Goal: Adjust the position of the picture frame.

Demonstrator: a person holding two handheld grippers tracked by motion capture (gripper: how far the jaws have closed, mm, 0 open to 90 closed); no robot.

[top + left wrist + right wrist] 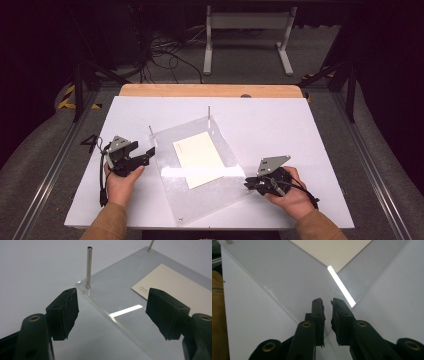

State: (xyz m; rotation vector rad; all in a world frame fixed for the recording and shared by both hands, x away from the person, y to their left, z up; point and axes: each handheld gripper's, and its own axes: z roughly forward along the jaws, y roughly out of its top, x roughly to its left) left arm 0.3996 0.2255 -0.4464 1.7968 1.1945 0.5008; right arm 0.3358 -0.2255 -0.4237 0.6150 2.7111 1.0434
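- We work on a white table [300,130] that takes up the middle of the high view, with bare surface to the left, right and top of our piece, so there is room to slide or turn it.
- The clear acrylic plate [220,192] lies flat and turned askew at the centre; we judge the skew puts a corner within reach of each hand.
- A cream card [198,158] rests at the plate's middle, apparently under the clear sheet.
- Thin metal pins [88,267] stand upright at the plate's upper corners, likely as locating posts.
- Our left gripper [145,152], at centre left, has its jaws spread wide astride the plate's left edge, pads not touching it.
- Our right gripper [327,305], at lower right, has its jaws nearly together with a narrow gap, at the plate's right corner; nothing is pinched.
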